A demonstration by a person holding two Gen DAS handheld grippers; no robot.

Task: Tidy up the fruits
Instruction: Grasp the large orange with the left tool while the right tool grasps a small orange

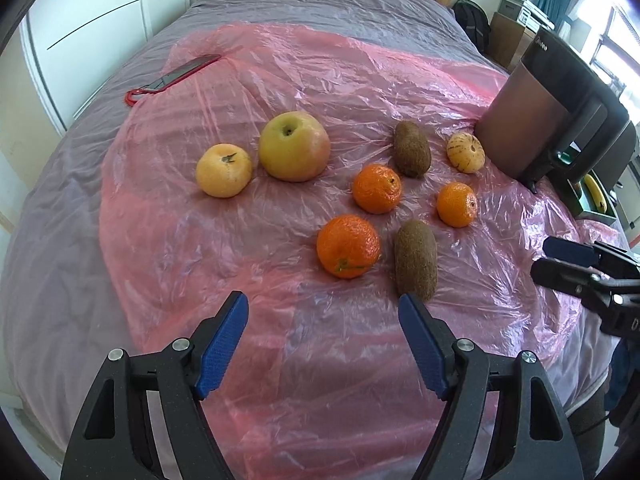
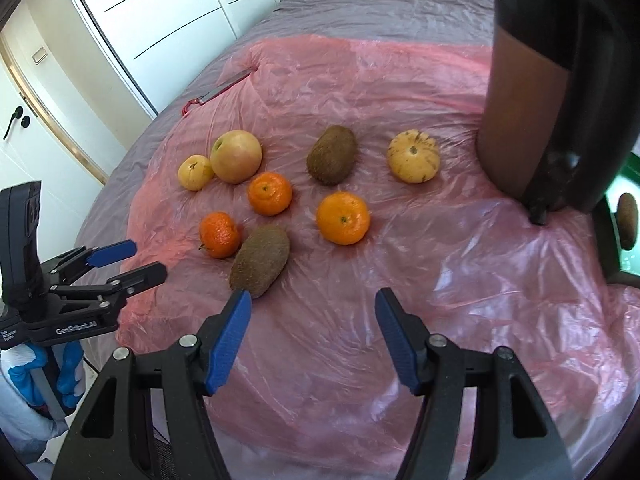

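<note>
On the pink plastic sheet (image 1: 304, 76) over the bed we see, from the left, a pale yellow citrus (image 1: 223, 170) just beside the big apple (image 1: 294, 146), then three tangerines, the nearest (image 1: 348, 246), the middle (image 1: 376, 188) and the far right one (image 1: 457, 204), with one kiwi (image 1: 412, 154) behind them, another kiwi (image 1: 415, 260) in front, and a striped yellow fruit (image 1: 465, 153) near the dark appliance (image 1: 560, 108). Our left gripper (image 1: 323, 342) hangs above the sheet with its jaws apart and nothing in them, its right fingertip just short of the front kiwi. Our right gripper (image 2: 313, 336) is likewise spread and empty, the same kiwi (image 2: 260, 261) just beyond its left finger.
</note>
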